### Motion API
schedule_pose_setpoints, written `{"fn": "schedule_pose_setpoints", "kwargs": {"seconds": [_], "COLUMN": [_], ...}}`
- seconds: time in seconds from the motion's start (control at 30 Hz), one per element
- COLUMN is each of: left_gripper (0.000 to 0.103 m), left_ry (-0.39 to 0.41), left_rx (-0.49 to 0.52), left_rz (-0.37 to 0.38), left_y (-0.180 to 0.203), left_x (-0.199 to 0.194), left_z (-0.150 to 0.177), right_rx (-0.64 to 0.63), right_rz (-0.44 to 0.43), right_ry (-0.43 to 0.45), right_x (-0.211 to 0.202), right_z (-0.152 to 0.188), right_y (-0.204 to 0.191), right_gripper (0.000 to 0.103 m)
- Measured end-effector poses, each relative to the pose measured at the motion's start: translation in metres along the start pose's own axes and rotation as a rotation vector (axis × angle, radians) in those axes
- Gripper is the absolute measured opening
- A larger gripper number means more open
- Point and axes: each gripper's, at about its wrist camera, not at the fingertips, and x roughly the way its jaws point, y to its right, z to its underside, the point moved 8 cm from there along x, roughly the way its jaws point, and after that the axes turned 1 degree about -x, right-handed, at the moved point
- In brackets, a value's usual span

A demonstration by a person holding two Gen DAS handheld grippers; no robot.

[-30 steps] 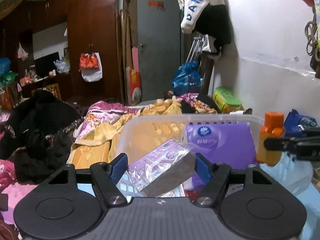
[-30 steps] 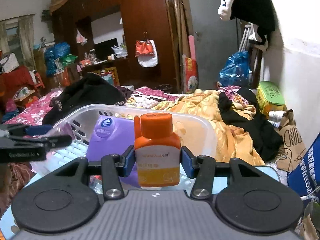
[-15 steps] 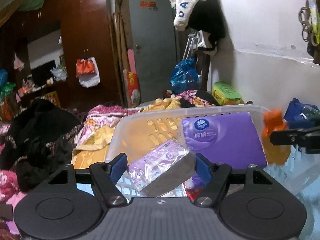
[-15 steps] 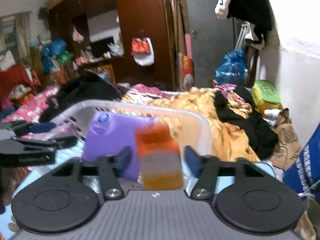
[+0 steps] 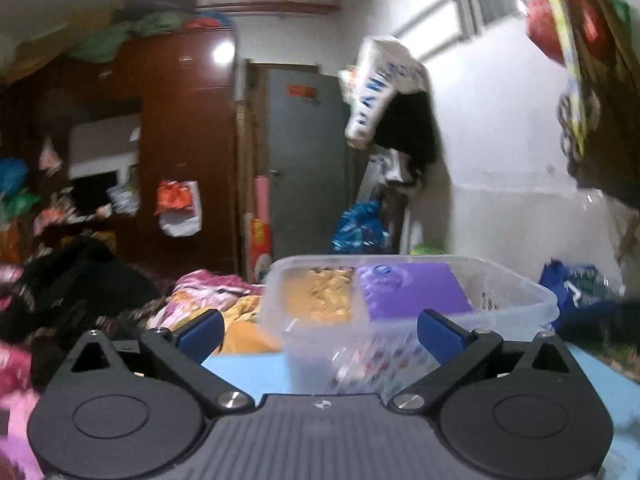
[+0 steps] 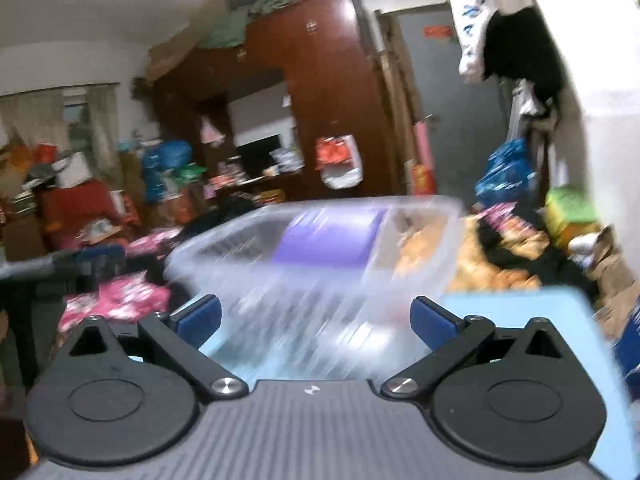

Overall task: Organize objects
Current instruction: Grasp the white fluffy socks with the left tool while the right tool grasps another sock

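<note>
I am holding both grippers, left (image 5: 318,334) and right (image 6: 316,320), with fingers spread wide and grasping nothing. The clear basket (image 5: 520,300) is sitting on the blue table (image 5: 244,372) just ahead of the fingers, with a purple pack (image 5: 412,290) leaning inside at the far wall, its long axis running across my view. Judging by that, most items are looking stowed; what else is lying inside is too blurred to tell.
</note>
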Motion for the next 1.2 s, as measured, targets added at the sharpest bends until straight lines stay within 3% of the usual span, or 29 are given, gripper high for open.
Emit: {"fn": "schedule_pose_setpoints", "kwargs": {"seconds": [0.13, 0.27, 0.47, 0.6, 0.77, 0.93, 1.0, 1.2], "left_gripper": [0.103, 0.101, 0.091, 0.078, 0.067, 0.04, 0.028, 0.024], "left_ry": [0.018, -0.009, -0.042, -0.077, -0.071, -0.072, -0.068, -0.057], "left_rx": [-0.037, -0.026, 0.013, 0.008, 0.0, -0.005, -0.005, -0.011], "left_rz": [-0.054, -0.075, -0.034, -0.021, -0.011, 0.009, 0.015, 0.012], "left_y": [-0.019, -0.02, -0.008, -0.01, -0.005, -0.003, -0.002, -0.003], "left_x": [-0.044, -0.072, -0.065, -0.058, -0.058, -0.057, -0.058, -0.059], "left_z": [0.038, 0.08, 0.093, 0.108, 0.115, 0.116, 0.115, 0.114], "right_rx": [-0.025, -0.052, -0.097, -0.077, -0.058, -0.066, -0.068, -0.096], "right_rz": [-0.104, -0.132, -0.14, -0.125, -0.137, -0.145, -0.146, -0.137], "right_ry": [-0.003, -0.011, -0.061, -0.071, -0.07, -0.09, -0.093, -0.084], "right_x": [0.002, 0.015, 0.035, 0.034, 0.033, 0.036, 0.036, 0.033], "right_z": [0.029, 0.038, 0.051, 0.055, 0.061, 0.073, 0.075, 0.075], "right_y": [-0.038, -0.061, -0.082, -0.077, -0.08, -0.088, -0.089, -0.094], "right_gripper": [0.103, 0.1, 0.072, 0.068, 0.053, 0.026, 0.023, 0.016]}}
